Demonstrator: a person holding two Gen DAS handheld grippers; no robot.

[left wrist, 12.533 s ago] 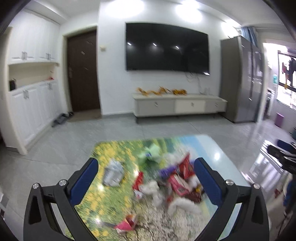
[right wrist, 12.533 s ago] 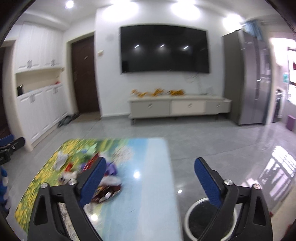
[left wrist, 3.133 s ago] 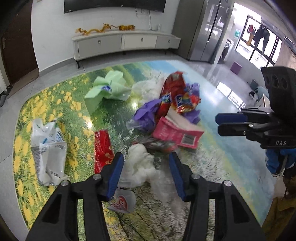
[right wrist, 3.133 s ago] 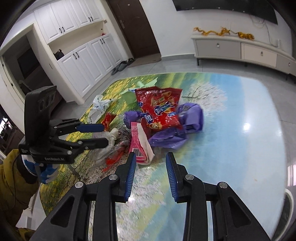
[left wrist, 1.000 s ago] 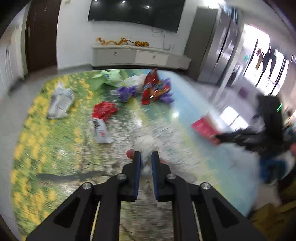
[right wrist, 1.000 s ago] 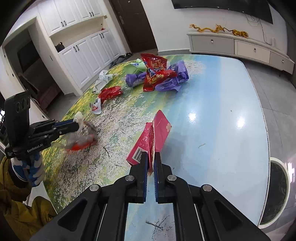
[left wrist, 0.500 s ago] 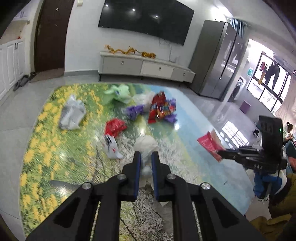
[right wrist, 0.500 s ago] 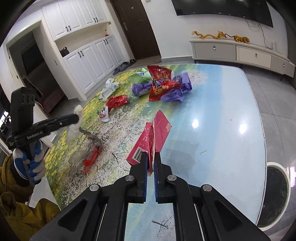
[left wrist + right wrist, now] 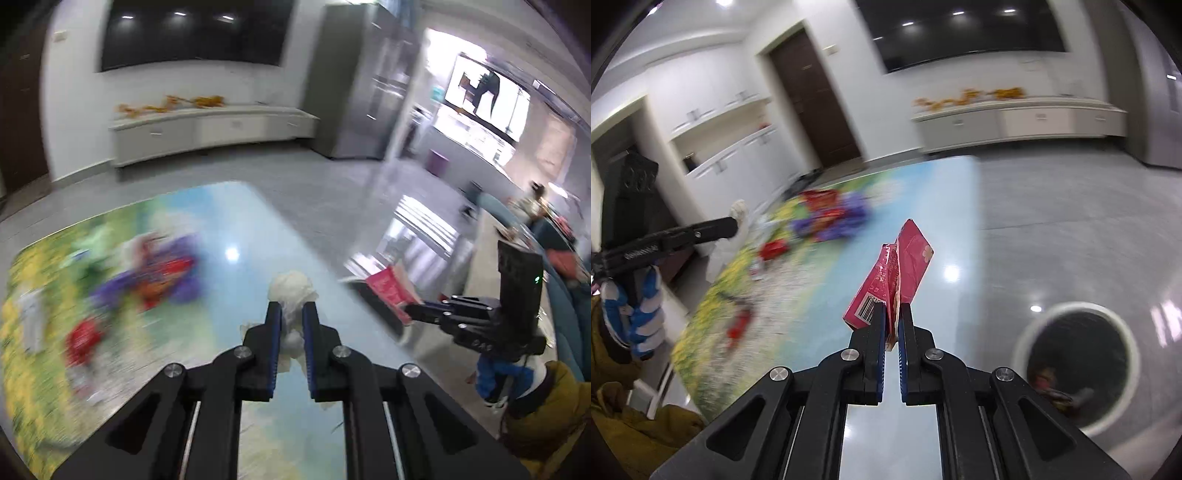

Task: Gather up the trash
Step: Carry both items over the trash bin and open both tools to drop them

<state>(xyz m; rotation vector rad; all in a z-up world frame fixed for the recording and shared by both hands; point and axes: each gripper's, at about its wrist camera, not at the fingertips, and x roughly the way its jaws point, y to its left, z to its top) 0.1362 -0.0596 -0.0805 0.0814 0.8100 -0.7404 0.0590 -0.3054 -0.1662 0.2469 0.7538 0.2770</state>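
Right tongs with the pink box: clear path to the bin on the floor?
Probably yes. The right tongs are shut on the pink box, and the white-rimmed bin sits open-topped on the floor lower right, past the table edge, with nothing between.

White tissue wad (image 9: 291, 286) pinched up off table; flattened pink carton (image 9: 899, 275) held upright, barcode showing; wrapper pile (image 9: 831, 218) blurry on table.
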